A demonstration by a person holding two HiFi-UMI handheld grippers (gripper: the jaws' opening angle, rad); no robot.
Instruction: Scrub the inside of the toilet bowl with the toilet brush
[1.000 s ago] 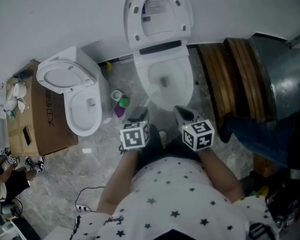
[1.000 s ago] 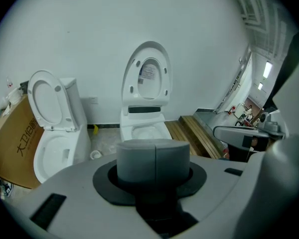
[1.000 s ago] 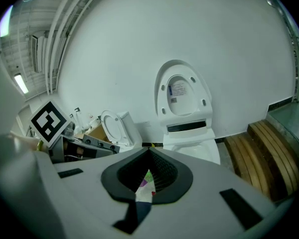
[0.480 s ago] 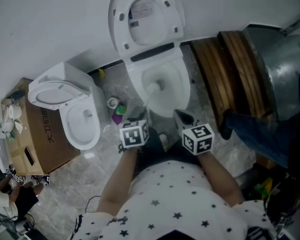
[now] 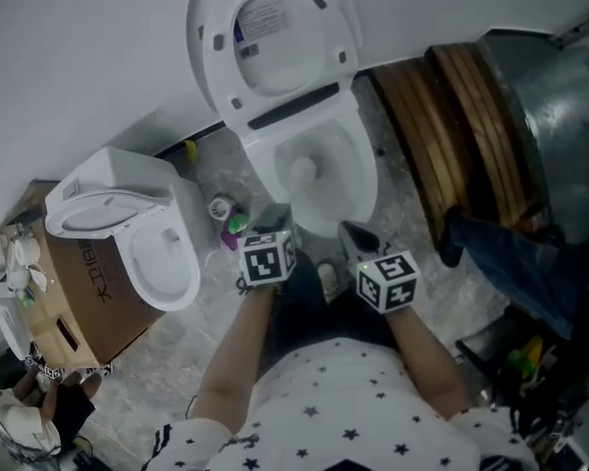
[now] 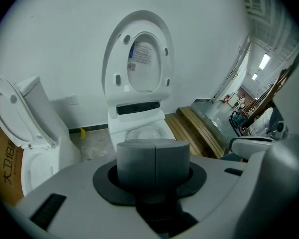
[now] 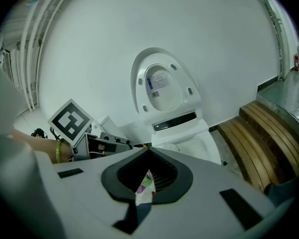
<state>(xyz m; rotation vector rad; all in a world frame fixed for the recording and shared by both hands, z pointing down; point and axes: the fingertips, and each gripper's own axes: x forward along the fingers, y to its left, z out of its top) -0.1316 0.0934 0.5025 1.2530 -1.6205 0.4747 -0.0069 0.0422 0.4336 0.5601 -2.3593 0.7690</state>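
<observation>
The white toilet (image 5: pixel 346 180) stands open against the wall, its lid (image 5: pixel 270 32) raised. In the head view a pale toilet brush handle slants from my left gripper (image 5: pixel 272 219) into the bowl, and the brush head (image 5: pixel 302 172) rests on the inside of the bowl. In the left gripper view the grey handle stub (image 6: pixel 154 161) fills the shut jaws and hides most of the bowl (image 6: pixel 139 132). My right gripper (image 5: pixel 356 235) hovers near the bowl's front rim with its jaws together and nothing in them. The right gripper view shows the toilet (image 7: pixel 187 133) ahead.
A second white toilet (image 5: pixel 142 238) stands to the left beside a cardboard box (image 5: pixel 74 297). Small bottles (image 5: pixel 231 226) sit on the floor between the toilets. Wooden planks (image 5: pixel 452 155), a metal panel (image 5: pixel 550 96) and a person's blue trouser leg (image 5: pixel 510 263) are on the right.
The head view has swung, so the toilet sits further up and left in it. The brush head has shifted a little leftward inside the bowl. Both grippers hold about the same places.
</observation>
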